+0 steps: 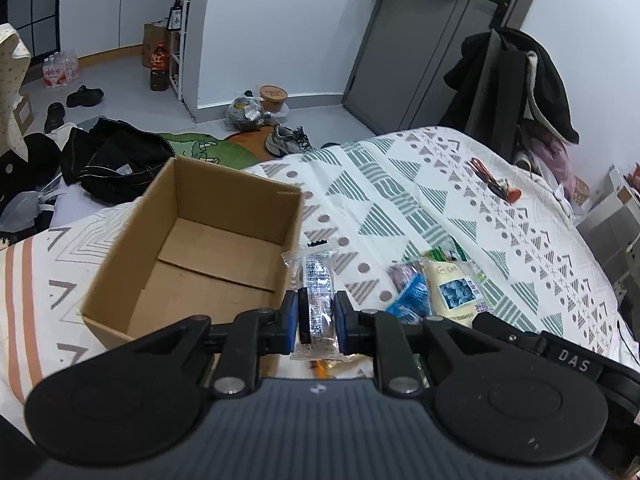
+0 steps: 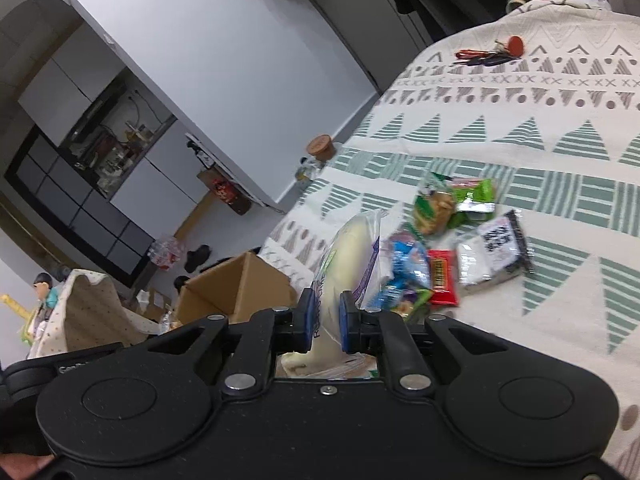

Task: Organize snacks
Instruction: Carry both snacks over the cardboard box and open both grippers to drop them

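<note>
My left gripper [image 1: 317, 316] is shut on a clear-wrapped dark snack bar [image 1: 317, 280], held upright just right of an open, empty cardboard box [image 1: 192, 256] on the bed. My right gripper [image 2: 324, 316] is shut on a pale bread pack in a clear wrapper [image 2: 348, 268], lifted above the bedspread, with the box [image 2: 236, 292] to its left. Several loose snacks lie on the bed: a blue packet [image 2: 404, 264], a red bar [image 2: 442, 280], green packets [image 2: 452, 200] and a black-and-white pack [image 2: 496, 248]. In the left wrist view a blue packet [image 1: 412, 292] and a yellowish pack [image 1: 456, 288] lie to the right.
A patterned bedspread [image 1: 400, 184] covers the bed. Keys with red cords [image 1: 496, 184] lie far back. Black clothes [image 1: 112, 160], shoes [image 1: 288, 140] and bottles stand on the floor beyond the box. A coat-covered chair [image 1: 516, 88] stands behind the bed.
</note>
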Tool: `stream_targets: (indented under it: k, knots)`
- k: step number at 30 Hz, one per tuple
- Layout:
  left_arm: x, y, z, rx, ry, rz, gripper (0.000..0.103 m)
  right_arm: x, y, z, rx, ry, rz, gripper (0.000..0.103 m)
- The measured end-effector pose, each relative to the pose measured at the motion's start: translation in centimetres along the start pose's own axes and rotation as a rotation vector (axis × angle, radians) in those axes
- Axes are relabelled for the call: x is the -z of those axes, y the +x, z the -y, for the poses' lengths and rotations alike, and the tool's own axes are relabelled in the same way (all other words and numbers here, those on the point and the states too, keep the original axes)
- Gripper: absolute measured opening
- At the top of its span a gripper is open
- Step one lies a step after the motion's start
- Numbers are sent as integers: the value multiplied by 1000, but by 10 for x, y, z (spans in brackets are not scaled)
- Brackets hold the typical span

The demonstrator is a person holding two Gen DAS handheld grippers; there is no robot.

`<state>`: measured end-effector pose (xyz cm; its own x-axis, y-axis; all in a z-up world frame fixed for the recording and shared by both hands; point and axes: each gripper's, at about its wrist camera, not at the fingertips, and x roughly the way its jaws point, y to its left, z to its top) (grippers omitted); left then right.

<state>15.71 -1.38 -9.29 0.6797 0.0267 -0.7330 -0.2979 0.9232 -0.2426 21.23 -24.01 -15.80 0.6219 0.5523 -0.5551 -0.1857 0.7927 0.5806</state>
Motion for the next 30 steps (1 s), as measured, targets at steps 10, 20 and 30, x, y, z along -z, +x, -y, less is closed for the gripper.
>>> stream_targets:
  k: [10,20,30]
  knots:
    - [-15,8,-39,-15,-48,6,18,1,18,-36,-71,-23,12,12]
    - [-26,21,-72,-19,-100,-6,18,5,48,-72,-135,-44,-5,12]
    - [-39,29,-99,-23,-136,-10,18,15,85,-108,-154,-77,-55,13]
